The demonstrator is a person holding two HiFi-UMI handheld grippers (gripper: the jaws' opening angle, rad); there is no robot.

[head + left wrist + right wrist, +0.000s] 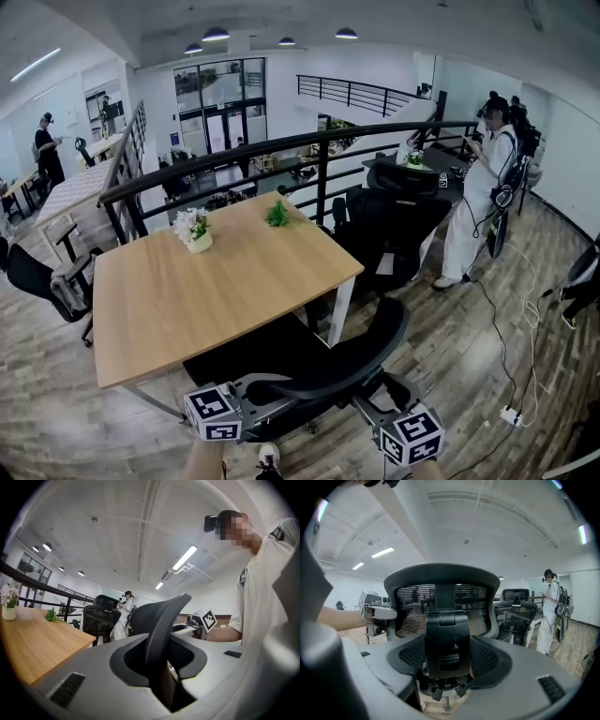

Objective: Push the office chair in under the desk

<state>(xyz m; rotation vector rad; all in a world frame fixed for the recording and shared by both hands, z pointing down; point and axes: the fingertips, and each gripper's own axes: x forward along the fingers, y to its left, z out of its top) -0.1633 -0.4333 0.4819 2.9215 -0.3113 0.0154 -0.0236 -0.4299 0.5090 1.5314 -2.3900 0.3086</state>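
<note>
The office chair (367, 351) stands at the near edge of the desk (216, 286), its back turned to the person and its seat partly beneath the tabletop, with the curved top of the backrest out on the near side. Both tools meet it from behind, 1 on each side of that backrest.

In the left gripper view the left gripper (159, 656) has its 2 jaws drawn in on the thin black edge of the chair's back (161, 620), which rises straight up out of the gap between them. In the head view this left gripper (262, 392) sits at the left end of the backrest, touching it.

In the right gripper view the right gripper (447, 660) is clenched on the black bracket at the middle of the chair's back (446, 641), just below the mesh headrest (412, 605); the bracket fills the gap, and the pads seem to press on it, though the wide lens makes the contact hard to judge. In the head view the right gripper (373, 412) is at the right end of the backrest.

On the desk stand a white pot of flowers (195, 232) and a small green plant (277, 215), well apart from the chair. Beyond the desk is a 2nd black chair (398, 220), with a person in white (473, 202) beside it
</note>
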